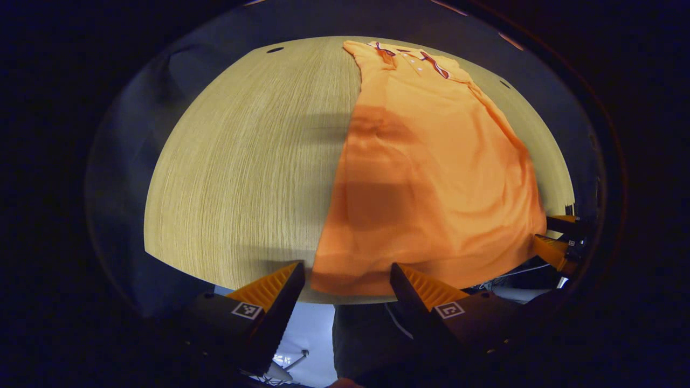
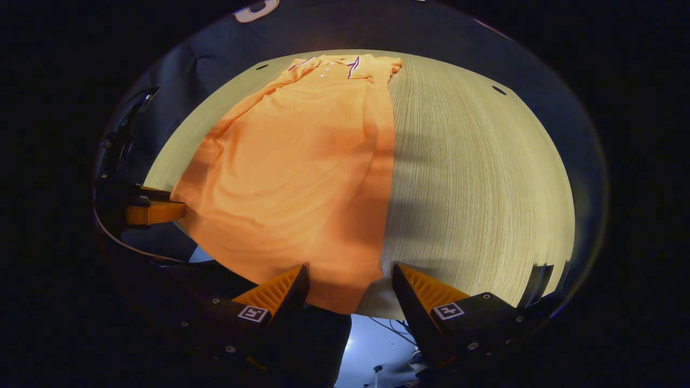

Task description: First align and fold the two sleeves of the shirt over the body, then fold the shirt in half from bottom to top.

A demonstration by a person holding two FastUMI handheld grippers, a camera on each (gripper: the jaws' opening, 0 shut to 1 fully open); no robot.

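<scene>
i see a round table point(image 1: 237, 178) with a pale wood-grain top, the grain running in fine lines away from me. soft shadow bands lie across it near its middle. two small dark holes sit near its far edge, one point(image 1: 275, 50) on the left in the left gripper view and one point(image 2: 498, 90) on the right in the right gripper view. below the near edge there's pale floor point(image 2: 372, 345) with thin cables on it.

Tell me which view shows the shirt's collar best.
The left gripper view: the collar lies at the far end of the shirt, its striped trim and placket buttons fairly distinct. The right gripper view shows the same collar at the far table edge, dimmer and less detailed.
</scene>
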